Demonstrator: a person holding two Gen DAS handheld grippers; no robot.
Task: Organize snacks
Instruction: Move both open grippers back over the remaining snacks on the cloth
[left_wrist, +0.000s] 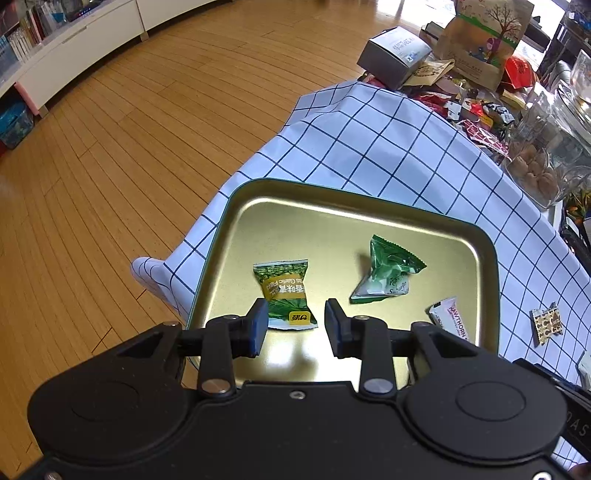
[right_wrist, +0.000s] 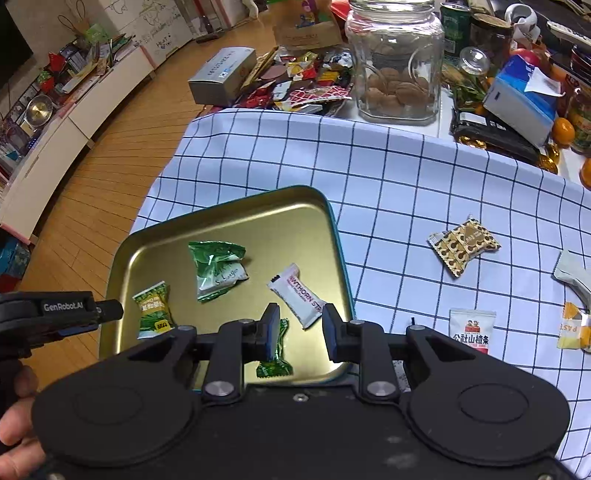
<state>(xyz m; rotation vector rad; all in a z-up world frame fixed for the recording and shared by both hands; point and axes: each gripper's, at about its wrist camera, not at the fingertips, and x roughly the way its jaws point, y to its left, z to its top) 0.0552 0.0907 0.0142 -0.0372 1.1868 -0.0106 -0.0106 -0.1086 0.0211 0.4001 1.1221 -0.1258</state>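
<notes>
Right wrist view: gold tray (right_wrist: 229, 221) on checked cloth (right_wrist: 406, 177) holds four snacks: green pea packet (right_wrist: 153, 310) at 9 o'clock, pale green pouch (right_wrist: 216, 269) at 11, white hawthorn bar (right_wrist: 301, 295) at 3, small green candy (right_wrist: 275, 354) at 6. Right gripper (right_wrist: 300, 328) jaws parted, pinching nothing; candy beside one pad. Left gripper (left_wrist: 296, 325) spread, empty, over the tray. Glass jar (right_wrist: 397, 62) at 12 holds walnuts.

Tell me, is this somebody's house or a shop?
Most likely a home living room. There is a wooden floor, a low white cabinet crowded with books and keepsakes, and a table under a checked tablecloth, cluttered with a glass jar, snacks and a gold tray.
</notes>
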